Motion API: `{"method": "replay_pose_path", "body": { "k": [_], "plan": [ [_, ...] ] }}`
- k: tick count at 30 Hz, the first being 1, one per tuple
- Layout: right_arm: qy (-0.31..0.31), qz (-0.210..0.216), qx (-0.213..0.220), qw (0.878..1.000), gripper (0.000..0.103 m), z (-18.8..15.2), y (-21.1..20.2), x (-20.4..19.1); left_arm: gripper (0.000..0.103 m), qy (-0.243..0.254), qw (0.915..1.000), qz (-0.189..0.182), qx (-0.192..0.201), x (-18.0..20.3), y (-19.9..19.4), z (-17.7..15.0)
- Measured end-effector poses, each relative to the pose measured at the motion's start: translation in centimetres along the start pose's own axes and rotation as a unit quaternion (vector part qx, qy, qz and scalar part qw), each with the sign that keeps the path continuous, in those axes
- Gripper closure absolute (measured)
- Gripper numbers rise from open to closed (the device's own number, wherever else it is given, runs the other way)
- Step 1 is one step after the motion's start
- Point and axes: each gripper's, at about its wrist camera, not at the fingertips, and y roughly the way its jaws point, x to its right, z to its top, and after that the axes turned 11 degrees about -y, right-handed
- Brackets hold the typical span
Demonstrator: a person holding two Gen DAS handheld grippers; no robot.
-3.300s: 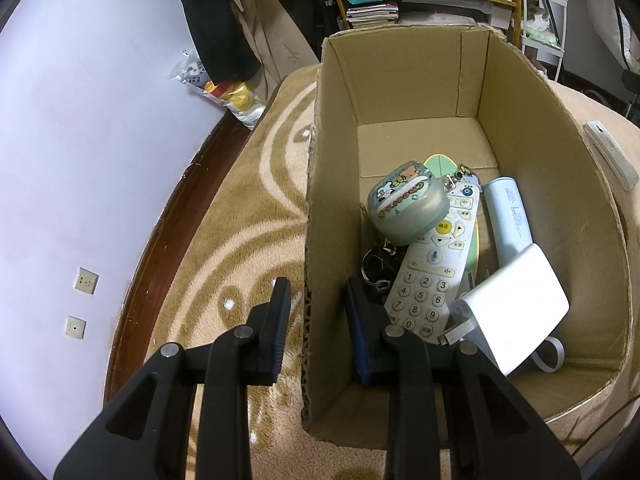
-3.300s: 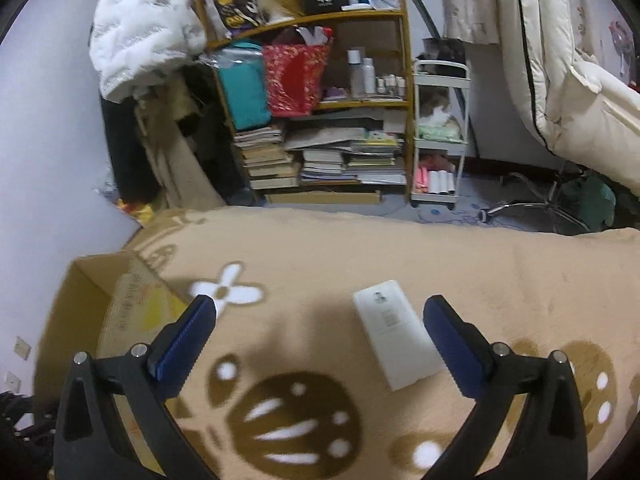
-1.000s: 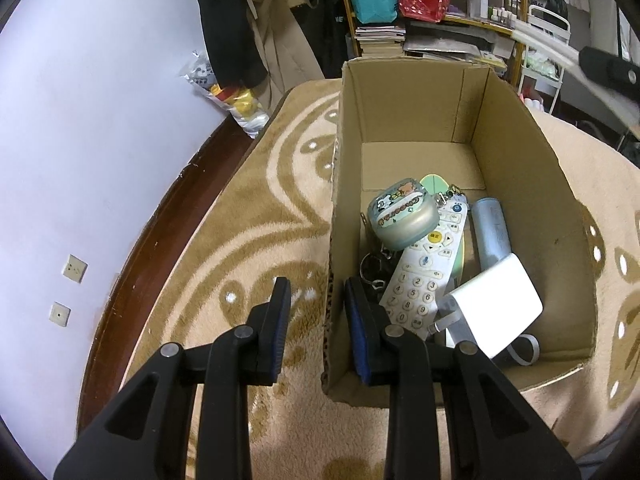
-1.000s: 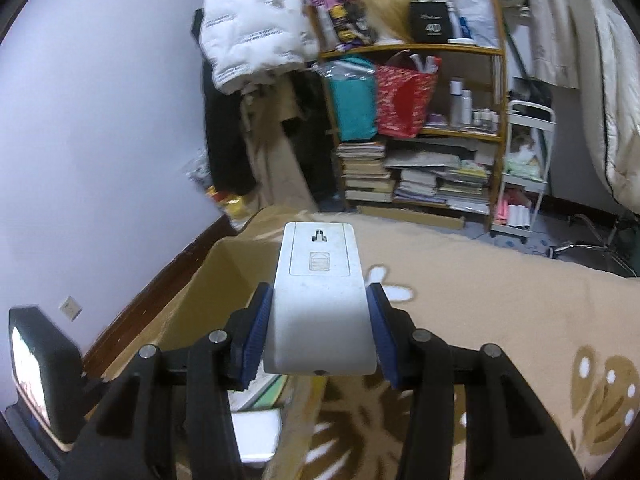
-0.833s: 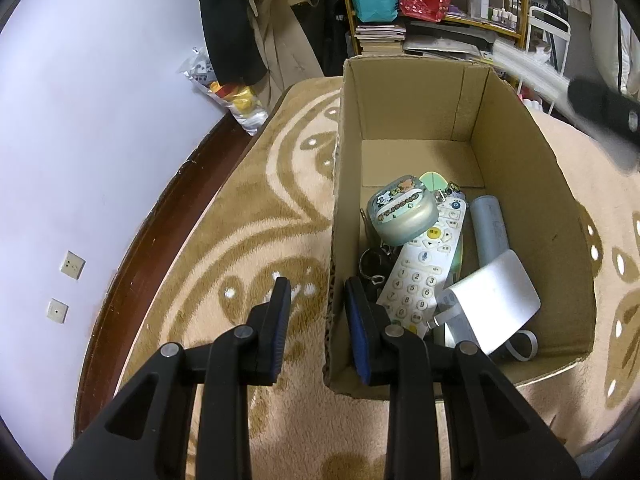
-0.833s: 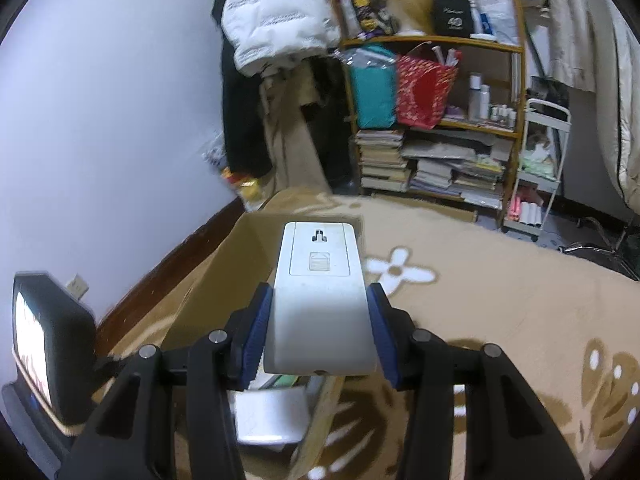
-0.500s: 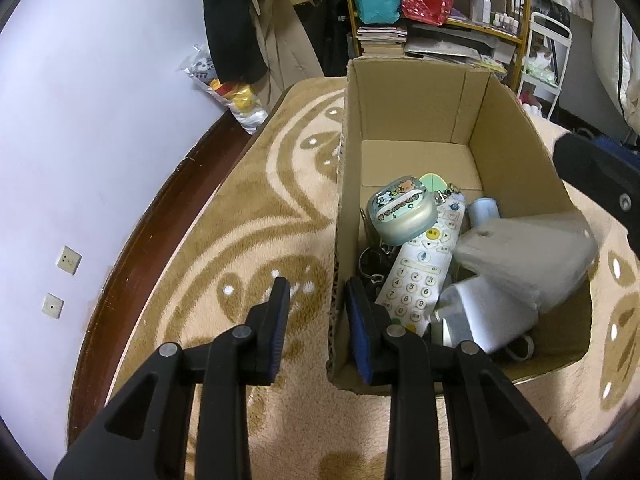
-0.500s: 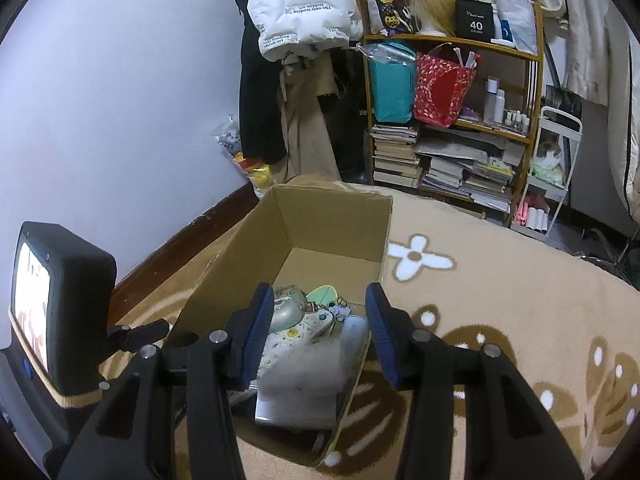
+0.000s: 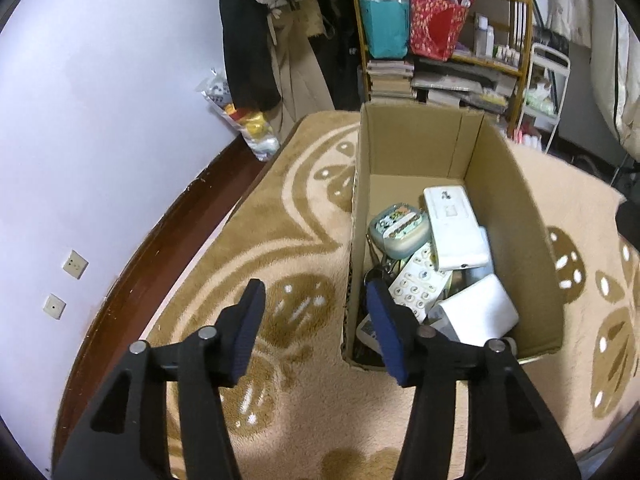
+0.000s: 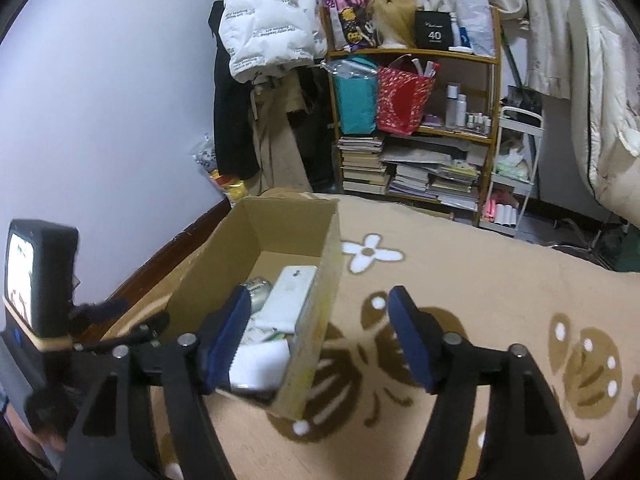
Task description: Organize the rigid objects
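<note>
Both grippers spread, empty, at the cardboard box (image 9: pixel 500 184)

Your left gripper (image 9: pixel 316 320) straddles its wall; your right gripper (image 10: pixel 320 340) too. Lowering could tip it.

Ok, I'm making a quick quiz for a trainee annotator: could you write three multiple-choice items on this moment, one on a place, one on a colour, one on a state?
1. Where does the white flat device lie?
A. on the carpet
B. in the cardboard box, on top of the other items
C. on the bookshelf

2. What colour are the pads of the right hand-held gripper?
A. blue
B. red
C. yellow

3. How does the left hand-held gripper stand?
A. shut on the remote control
B. shut on the box wall
C. open, holding nothing

Answers: 1 B, it rests across the remote control inside the box. 2 A, both pads show dark blue. 3 C, its fingers stand wide apart with only the box's near corner between them.
</note>
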Motion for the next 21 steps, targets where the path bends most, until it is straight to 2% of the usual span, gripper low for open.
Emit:
{"method": "replay_pose_path", "body": {
  "k": [2,4,6,8,10,12,16,21],
  "plan": [
    [0.008,-0.002,0.0,1.0,0.014,-0.8,-0.6,0.4,0.046,-0.005,0.9999,-0.009,0.008,-0.3,-0.8,-0.1],
    [0.018,-0.006,-0.001,1.0,0.012,-1.5,-1.1,0.9,0.035,-0.007,0.9997,-0.017,0.019,-0.5,-1.5,-0.2],
    [0.029,-0.014,-0.006,0.999,0.011,-2.1,-1.5,1.5,0.03,-0.006,0.9992,-0.022,0.031,-0.5,-2.3,-0.3],
    [0.041,-0.022,-0.004,0.999,0.002,-2.7,-2.2,2.1,0.023,0.001,0.9985,-0.029,0.047,-0.4,-3.3,-0.5],
    [0.05,-0.029,0.002,0.998,0.0,-3.2,-2.9,2.7,0.007,0.009,0.9977,-0.029,0.061,0.0,-4.0,-0.7],
    [0.054,-0.035,0.009,0.998,0.0,-3.6,-3.7,3.1,0.001,0.016,0.9965,-0.018,0.08,0.4,-4.7,-1.0],
    [0.046,-0.056,0.007,0.997,0.0,-4.2,-4.6,3.2,0.001,0.036,0.994,-0.017,0.101,0.8,-6.1,-1.5],
    [0.053,-0.061,0.006,0.997,0.0,-5.4,-5.6,3.5,0.001,0.039,0.9897,-0.028,0.134,0.8,-8.2,-2.4]
  ]
}}
